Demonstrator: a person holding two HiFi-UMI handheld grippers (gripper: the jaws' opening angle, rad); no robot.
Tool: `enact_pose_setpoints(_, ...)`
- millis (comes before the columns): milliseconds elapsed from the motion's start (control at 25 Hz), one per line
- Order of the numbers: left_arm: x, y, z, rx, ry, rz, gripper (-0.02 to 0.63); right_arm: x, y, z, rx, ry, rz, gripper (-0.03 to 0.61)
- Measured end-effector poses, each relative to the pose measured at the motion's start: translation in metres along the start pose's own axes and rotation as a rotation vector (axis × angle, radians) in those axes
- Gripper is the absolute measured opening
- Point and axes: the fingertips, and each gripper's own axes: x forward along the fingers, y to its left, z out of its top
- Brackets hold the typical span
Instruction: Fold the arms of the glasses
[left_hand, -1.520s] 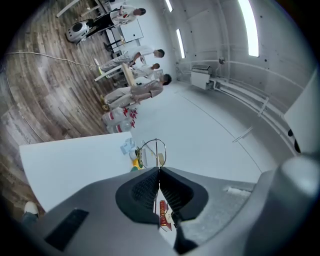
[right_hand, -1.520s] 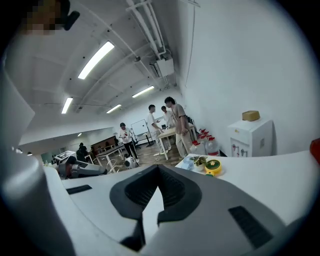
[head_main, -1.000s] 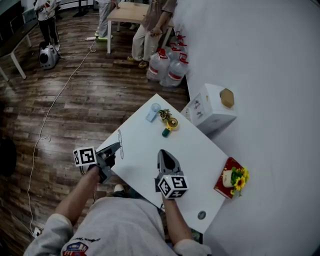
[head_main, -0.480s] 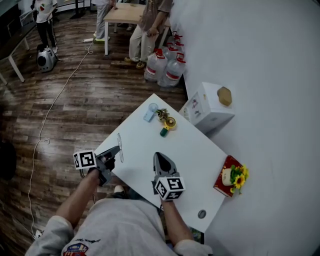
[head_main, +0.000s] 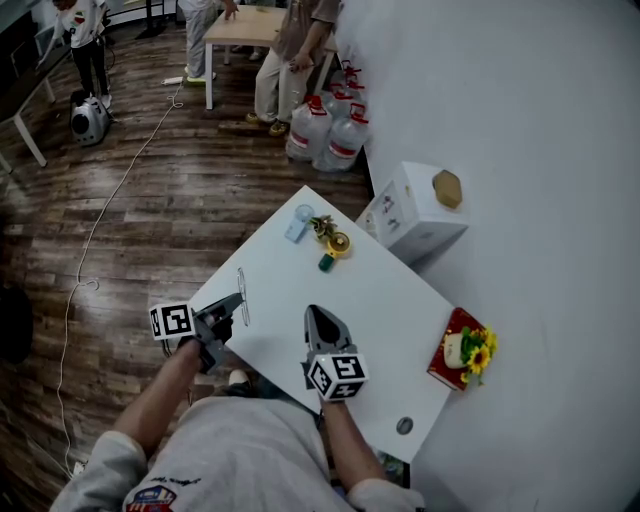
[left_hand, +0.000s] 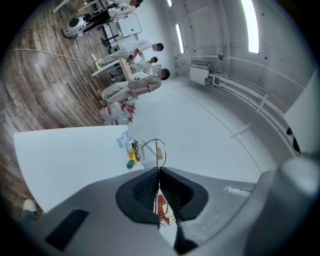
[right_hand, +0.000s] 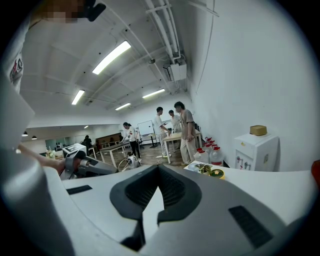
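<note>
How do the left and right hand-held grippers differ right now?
The left hand-held gripper is shut on the glasses; the right hand-held gripper is shut on nothing. The left one sits at the table's edge, the right one above the tabletop. Both have their jaws together.

Thin wire-rimmed glasses (left_hand: 156, 152), held upright, clamped in left gripper (left_hand: 159, 171).

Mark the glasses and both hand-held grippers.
glasses (left_hand: 153, 152): left gripper view, the lens ahead of the jaws.
left hand-held gripper (head_main: 236, 299): head view, its jaw tips, shut on the glasses.
right hand-held gripper (head_main: 313, 312): head view, its shut jaw tips.
</note>
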Motion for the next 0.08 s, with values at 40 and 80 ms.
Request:
enact_pose_setpoints(40, -0.0006, -0.0005, 0.0004, 0.001, 0.001, -0.003, 0.008, 0.0005, 0.0014, -0.0009, 0.000, 0.002, 0.000, 0.003)
enact_pose_setpoints(80, -0.0012, -0.0010, 0.0006, 0.001, 0.002, -0.006, 0.008, 0.0008, 0.0028, -0.0020, 0.000, 0.005, 0.000, 0.003)
